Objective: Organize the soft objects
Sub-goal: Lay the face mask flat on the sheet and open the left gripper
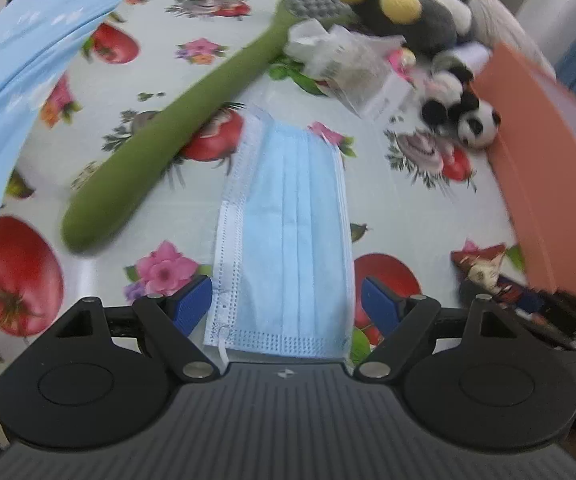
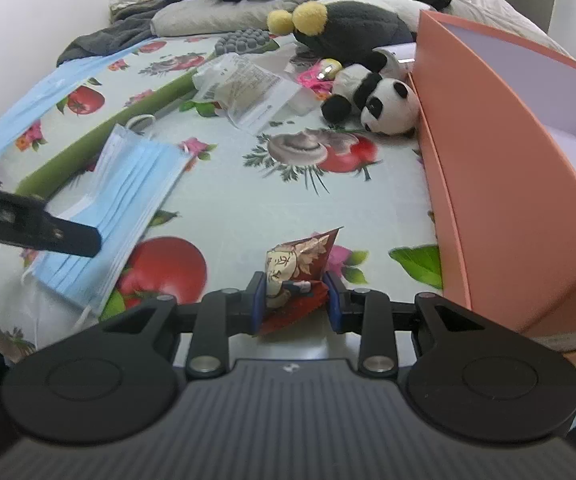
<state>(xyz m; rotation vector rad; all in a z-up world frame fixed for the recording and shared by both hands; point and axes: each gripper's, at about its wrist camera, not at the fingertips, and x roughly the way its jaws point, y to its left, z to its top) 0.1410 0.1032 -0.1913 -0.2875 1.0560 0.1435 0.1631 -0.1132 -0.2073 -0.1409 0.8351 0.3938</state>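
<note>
A stack of pale blue pleated face masks (image 1: 288, 224) lies flat on the fruit-print cloth (image 1: 388, 208), its white ear loops at the ends. At about 10 o'clock from it a long green massage stick (image 1: 168, 132) with a grey knobbed head lies diagonally. At 1 o'clock a small panda plush (image 1: 464, 112) lies on its side against the orange box (image 1: 544, 184). A crinkled red and gold packet (image 2: 296, 276) stands at 4 o'clock, pinched at its lower end.
</note>
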